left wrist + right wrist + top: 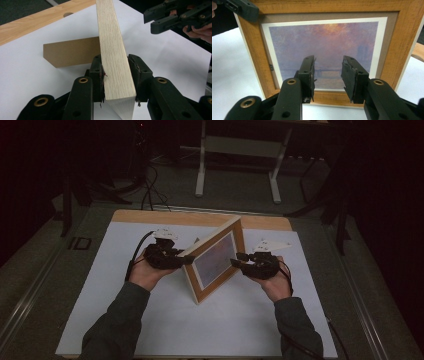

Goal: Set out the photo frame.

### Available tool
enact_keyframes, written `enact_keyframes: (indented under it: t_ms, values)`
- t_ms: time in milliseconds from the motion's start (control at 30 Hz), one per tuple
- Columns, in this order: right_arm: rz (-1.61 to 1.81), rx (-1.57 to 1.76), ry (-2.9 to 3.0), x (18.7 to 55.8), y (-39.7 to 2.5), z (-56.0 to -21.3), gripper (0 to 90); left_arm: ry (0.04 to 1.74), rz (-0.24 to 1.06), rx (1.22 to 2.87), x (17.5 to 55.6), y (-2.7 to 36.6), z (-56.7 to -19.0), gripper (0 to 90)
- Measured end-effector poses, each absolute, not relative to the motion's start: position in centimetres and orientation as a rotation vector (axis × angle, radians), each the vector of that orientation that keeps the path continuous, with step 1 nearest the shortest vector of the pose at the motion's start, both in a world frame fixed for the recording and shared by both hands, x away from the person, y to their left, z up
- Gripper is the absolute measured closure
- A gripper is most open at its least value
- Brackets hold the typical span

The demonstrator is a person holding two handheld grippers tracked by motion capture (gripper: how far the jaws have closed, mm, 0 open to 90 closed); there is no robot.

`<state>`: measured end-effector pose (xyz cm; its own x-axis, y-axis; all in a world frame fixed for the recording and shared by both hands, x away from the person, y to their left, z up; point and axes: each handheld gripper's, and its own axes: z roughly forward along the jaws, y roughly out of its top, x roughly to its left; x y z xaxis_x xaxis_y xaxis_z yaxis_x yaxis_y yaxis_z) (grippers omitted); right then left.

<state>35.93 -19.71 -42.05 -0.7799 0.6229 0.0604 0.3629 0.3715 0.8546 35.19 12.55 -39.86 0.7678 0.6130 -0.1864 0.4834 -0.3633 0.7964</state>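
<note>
Three cameras, one shared frame

From high up we look forward and down on the counter; each tongs camera sits close, the left along the frame edge, the right facing its front; all share it.

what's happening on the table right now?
A person is standing a wooden picture frame up on the white table cover. The left gripper is clamped on the frame's pale side edge, holding it upright. The right gripper is open, jaws apart, facing the framed print from the front, not gripping it. A brown stand flap sticks out behind the frame, above the cover.
</note>
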Motion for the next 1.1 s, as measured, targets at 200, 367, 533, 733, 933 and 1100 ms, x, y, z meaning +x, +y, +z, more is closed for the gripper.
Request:
enact_keyframes:
  t_ms: [200, 367, 533, 733, 933, 1100]
  values:
    - [1.366, 0.883, 2.354, 35.9, -20.0, -41.9, 62.6, 0.791, 0.148, 2.032, 35.6, 13.4, -39.9, 68.7]
    - [1.363, 0.879, 2.36, 36.0, -20.1, -42.0, 63.7, 0.762, 0.111, 2.031, 36.0, 14.0, -40.1, 68.9]
    - [1.367, 0.877, 2.359, 36.0, -20.0, -41.8, 66.3, 0.739, 0.093, 2.035, 36.3, 14.3, -40.1, 69.0]
    - [1.36, 0.871, 2.363, 36.0, -20.0, -41.8, 68.1, 0.693, 0.073, 2.048, 36.6, 14.4, -40.1, 68.9]
    - [1.35, 0.879, 2.355, 36.0, -20.0, -41.8, 68.5, 0.665, 0.046, 2.039, 36.9, 14.6, -40.3, 69.1]
    - [1.331, 0.885, 2.346, 36.2, -20.2, -41.7, 68.4, 0.669, 0.062, 2.028, 36.8, 14.5, -40.3, 69.1]
